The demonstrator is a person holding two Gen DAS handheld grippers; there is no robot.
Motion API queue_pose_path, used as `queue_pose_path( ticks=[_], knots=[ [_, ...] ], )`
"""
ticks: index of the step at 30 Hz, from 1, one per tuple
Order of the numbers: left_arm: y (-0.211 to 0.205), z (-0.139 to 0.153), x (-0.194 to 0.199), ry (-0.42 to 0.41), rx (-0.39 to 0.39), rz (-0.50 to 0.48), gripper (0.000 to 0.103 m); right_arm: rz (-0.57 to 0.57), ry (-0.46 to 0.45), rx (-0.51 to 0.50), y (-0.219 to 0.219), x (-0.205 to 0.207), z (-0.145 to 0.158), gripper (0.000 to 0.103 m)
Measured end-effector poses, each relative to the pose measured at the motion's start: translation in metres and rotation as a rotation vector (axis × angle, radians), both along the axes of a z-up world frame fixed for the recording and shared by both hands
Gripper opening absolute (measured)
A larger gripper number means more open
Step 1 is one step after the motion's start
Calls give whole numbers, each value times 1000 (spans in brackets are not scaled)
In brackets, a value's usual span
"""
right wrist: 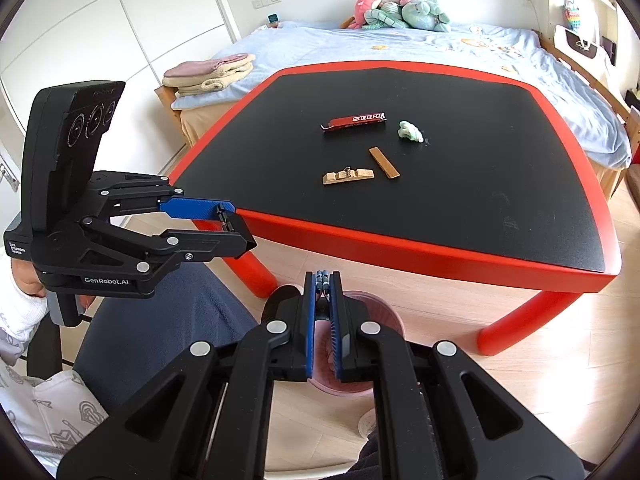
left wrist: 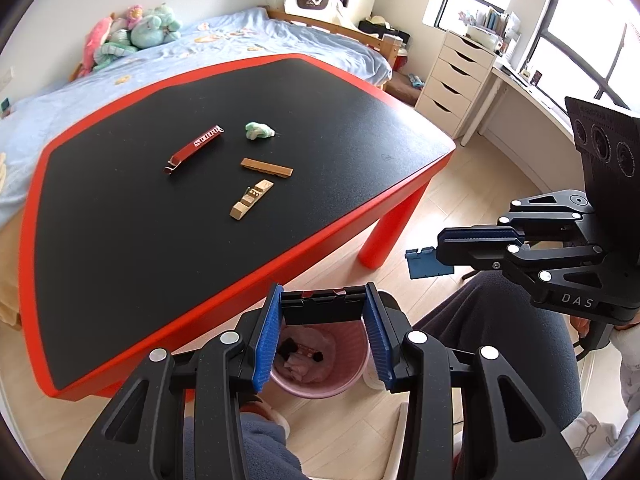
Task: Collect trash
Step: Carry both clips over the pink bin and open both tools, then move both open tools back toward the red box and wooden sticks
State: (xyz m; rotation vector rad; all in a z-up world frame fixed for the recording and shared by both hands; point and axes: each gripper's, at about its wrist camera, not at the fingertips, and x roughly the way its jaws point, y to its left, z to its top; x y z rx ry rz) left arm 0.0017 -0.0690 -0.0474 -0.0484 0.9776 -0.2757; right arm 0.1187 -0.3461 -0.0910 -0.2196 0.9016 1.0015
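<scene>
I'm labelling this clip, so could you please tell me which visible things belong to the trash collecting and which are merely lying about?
Belongs to the job:
red wrapper
green wad
wooden strip
broken wooden clip
pink bin
left gripper
right gripper

Just lying about:
plush toys
folded towels
white drawers

On the black tabletop I see a long red snack wrapper [left wrist: 194,149], a crumpled pale-green wad [left wrist: 259,131], a flat tan wooden strip [left wrist: 267,168] and a notched light-wood piece [left wrist: 251,199]. Below, the pink ribbed bin [left wrist: 320,360] holds crumpled scraps.
</scene>
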Motion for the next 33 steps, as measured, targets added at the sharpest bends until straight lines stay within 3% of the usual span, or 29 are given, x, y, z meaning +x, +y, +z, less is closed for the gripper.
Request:
queue_pose_path(
  ticks=[7,9,10,11,12,19,33],
  knots=[
    [-3,-1,0,11,-9,-22,40,6,7,6,0,1,1,7],
    [-2,-3,2,17,-11,-22,47,-3,0,-7,1,2,0,15],
    [-1,-4,2,19,-12,-18,64,-11,-4,-15,0,3,-2,43],
    [0,-5,1,15,-14,-10,75,-19,-10,-19,0,4,-3,81],
    [2,-5,0,3,-11,5,87,-29,-18,-11,-2,4,-2,92],
    [13,-8,-2,-6,18,66,95,-60,-17,-41,-4,7,-8,98],
    [17,-2,-7,-34,27,81,95,-69,-17,-39,-4,8,-7,100]
  ],
)
